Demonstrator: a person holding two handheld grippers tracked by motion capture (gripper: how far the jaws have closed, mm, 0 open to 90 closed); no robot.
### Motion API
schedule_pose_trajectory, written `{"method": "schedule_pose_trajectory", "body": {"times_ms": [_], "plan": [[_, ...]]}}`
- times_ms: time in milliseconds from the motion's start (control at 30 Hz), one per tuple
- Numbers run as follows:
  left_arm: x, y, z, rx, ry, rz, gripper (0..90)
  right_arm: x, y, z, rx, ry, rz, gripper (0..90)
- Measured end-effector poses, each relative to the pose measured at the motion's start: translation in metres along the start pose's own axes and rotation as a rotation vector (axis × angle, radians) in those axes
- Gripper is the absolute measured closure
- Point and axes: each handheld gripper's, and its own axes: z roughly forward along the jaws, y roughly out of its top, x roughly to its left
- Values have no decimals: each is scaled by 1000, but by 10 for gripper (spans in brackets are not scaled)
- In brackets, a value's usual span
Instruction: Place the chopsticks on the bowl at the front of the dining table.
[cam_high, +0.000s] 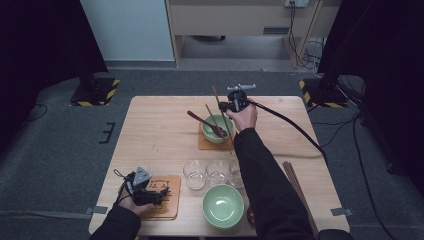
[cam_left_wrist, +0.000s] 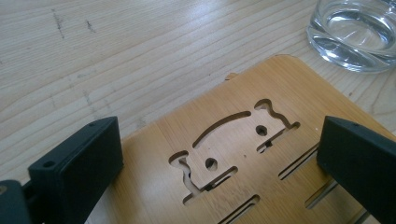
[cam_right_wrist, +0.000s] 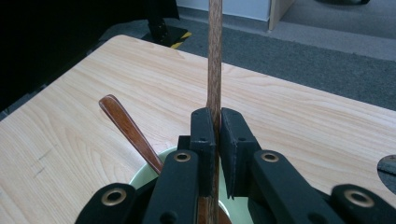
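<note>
— Standing here, I can see the right tongs (cam_high: 235, 102) over the far middle of the worktop (cam_high: 160, 125), clamped on a chopstick (cam_right_wrist: 214, 56). Its jaws are pressed tight against the stick on both sides.

— Where does that chopstick sit?

— Its lower end dips towards the far green bowl (cam_high: 216, 129), which rests on a wooden coaster (cam_high: 206, 144). A dark wooden spoon (cam_high: 202, 121) leans out of that bowl to the left, and a second stick (cam_high: 216, 124) lies across it, so the bowl's mouth is crowded.

— Any free room around it?

— Plenty to the left and far left, bare wood right up to the worktop's far edge. To the right there is also open surface, though the gripper's cable (cam_high: 295, 127) trails over it towards the right edge.

— And nearer to the person?

— Busier. Three glasses (cam_high: 194, 174) stand in a row across the middle, the right one partly behind the person's right sleeve (cam_high: 260, 170). A second, empty green bowl (cam_high: 223, 205) sits at the near edge just behind them. More chopsticks (cam_high: 297, 187) lie along the right side.

— The other hand?

— The left tongs (cam_high: 159, 192) rest at the near left corner over a cut-out wooden trivet (cam_left_wrist: 243, 154), jaws spread wide with nothing between them. One glass stands just beyond the trivet's far right corner.
</note>
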Motion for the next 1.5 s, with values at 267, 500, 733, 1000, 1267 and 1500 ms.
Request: {"method": "schedule_pose_trajectory", "body": {"times_ms": [267,500,733,1000,1267,1500], "plan": [[0,0,0,0,0,0,0,0,-6,13,43,-24,-14,842],[0,0,0,0,0,1,0,0,-11,23,71,-45,-18,842],[0,0,0,-1,-2,-1,0,0,-16,32,116,-69,-29,842],[0,0,0,-1,-3,-1,0,2,-22,40,144,-84,-33,842],[0,0,0,-1,-3,0,0,1,-24,44,156,-99,-34,840],[0,0,0,1,-2,2,0,1,-24,45,153,-101,-31,793]]}}
